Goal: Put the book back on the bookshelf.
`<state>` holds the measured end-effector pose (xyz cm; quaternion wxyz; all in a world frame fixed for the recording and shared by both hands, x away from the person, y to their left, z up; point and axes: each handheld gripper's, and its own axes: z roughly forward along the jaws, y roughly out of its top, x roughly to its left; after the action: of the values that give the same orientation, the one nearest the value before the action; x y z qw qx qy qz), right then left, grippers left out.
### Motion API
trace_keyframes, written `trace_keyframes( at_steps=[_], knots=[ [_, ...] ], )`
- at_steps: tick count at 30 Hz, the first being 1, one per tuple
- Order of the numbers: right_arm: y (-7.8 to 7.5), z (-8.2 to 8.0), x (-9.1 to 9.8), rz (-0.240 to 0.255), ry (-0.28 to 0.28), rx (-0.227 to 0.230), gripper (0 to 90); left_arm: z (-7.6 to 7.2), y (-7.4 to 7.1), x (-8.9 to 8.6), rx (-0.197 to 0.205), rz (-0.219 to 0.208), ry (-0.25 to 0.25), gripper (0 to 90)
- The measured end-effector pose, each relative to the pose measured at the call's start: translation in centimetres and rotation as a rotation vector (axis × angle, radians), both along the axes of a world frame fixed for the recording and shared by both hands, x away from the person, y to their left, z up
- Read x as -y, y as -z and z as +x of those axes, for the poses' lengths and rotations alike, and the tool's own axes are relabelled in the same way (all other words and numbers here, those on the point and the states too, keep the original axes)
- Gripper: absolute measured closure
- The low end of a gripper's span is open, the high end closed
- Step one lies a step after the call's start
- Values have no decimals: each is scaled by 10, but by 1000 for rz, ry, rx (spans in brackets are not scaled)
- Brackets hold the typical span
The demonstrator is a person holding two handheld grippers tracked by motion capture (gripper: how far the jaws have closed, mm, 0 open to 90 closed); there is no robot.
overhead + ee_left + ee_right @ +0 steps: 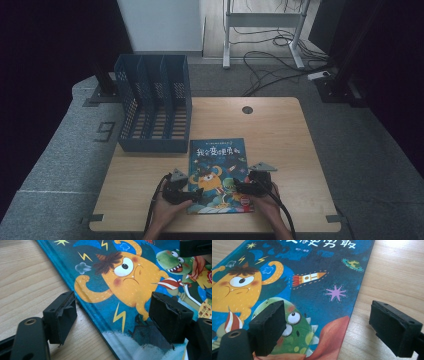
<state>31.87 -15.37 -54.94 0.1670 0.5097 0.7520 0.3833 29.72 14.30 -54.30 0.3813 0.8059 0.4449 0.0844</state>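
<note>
Hands come in at the near edge of the bench, each with a hand-held gripper set at a near corner of the book.

The left hand-held gripper straddles the book's left edge. In the left gripper view its jaws stand wide apart, one over bare wood beside the book and the other above the cover, gripping nothing. The right hand-held gripper is placed likewise at the book's right edge. In the right gripper view its jaws are also spread wide, one over the cover and one over the wood beside the book, with nothing between them. Whether any pad touches the cover I cannot tell.

The book lies flat and closed, cover up, toward the near side of the bench. Beyond the book's far left corner, just past it, stands the blue file rack, its slots seemingly empty.

By my reading the work is at its start: both grippers are lined up on the book, but no grasp is made. Closing on it, lifting it, turning it upright and sliding it into a slot of the rack would all remain, if the rack is where it goes.
</note>
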Motion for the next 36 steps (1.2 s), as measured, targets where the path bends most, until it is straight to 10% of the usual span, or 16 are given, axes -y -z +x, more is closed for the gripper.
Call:
trace_keyframes(
  at_steps=[36],
  knots=[
    [-1,0,-1,95,-19,-38,180,-2,2,6,26,22,-7,201]
  ],
)
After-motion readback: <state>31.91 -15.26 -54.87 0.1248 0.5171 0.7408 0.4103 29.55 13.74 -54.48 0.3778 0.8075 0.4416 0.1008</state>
